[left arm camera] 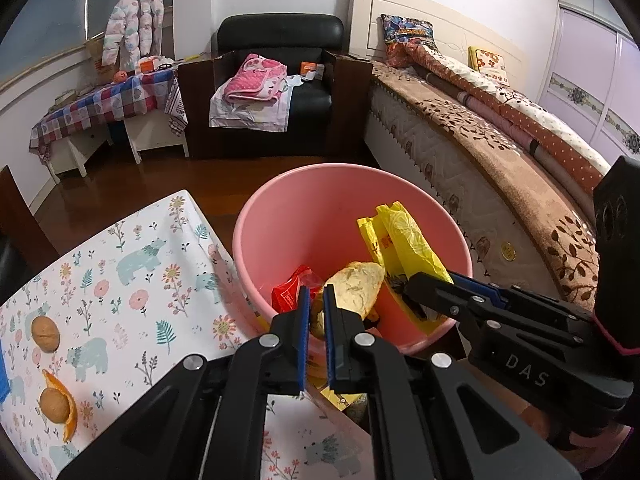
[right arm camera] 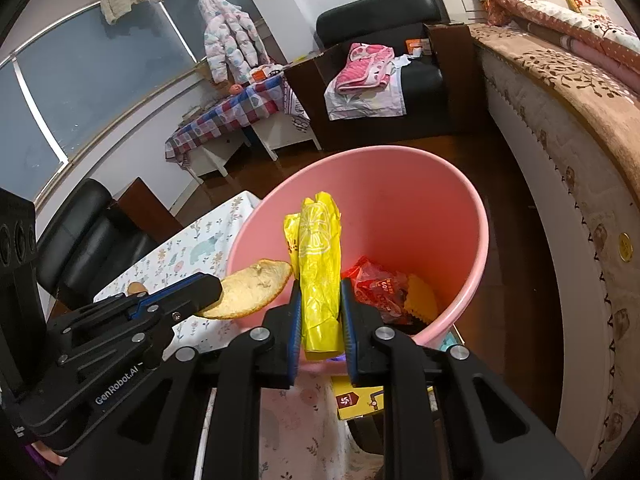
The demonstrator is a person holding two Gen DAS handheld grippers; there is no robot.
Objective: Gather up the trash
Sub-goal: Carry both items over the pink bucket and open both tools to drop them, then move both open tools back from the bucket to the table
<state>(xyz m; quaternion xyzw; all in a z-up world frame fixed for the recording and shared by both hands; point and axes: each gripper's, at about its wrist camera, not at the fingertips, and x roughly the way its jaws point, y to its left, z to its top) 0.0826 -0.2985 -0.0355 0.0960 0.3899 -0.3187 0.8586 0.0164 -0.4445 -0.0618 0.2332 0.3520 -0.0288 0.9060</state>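
A pink bin [left arm camera: 304, 208] stands beside the table; it also shows in the right wrist view [right arm camera: 440, 200]. My left gripper [left arm camera: 316, 308] is shut on a pale fruit peel [left arm camera: 356, 286] and holds it over the bin's near rim; the peel shows too in the right wrist view [right arm camera: 252, 290]. My right gripper [right arm camera: 320, 300] is shut on a yellow wrapper [right arm camera: 318, 264] above the bin; the wrapper appears in the left wrist view [left arm camera: 404, 240]. A red wrapper [right arm camera: 380, 284] and a yellow scrap [right arm camera: 420, 296] lie inside the bin.
The table with the bear-print cloth [left arm camera: 132, 280] holds two walnuts [left arm camera: 45, 336], one on an orange peel [left arm camera: 68, 412]. A yellow box [right arm camera: 356, 398] sits below the bin. A bed [left arm camera: 500, 152] is on the right, a black armchair [left arm camera: 276, 80] behind.
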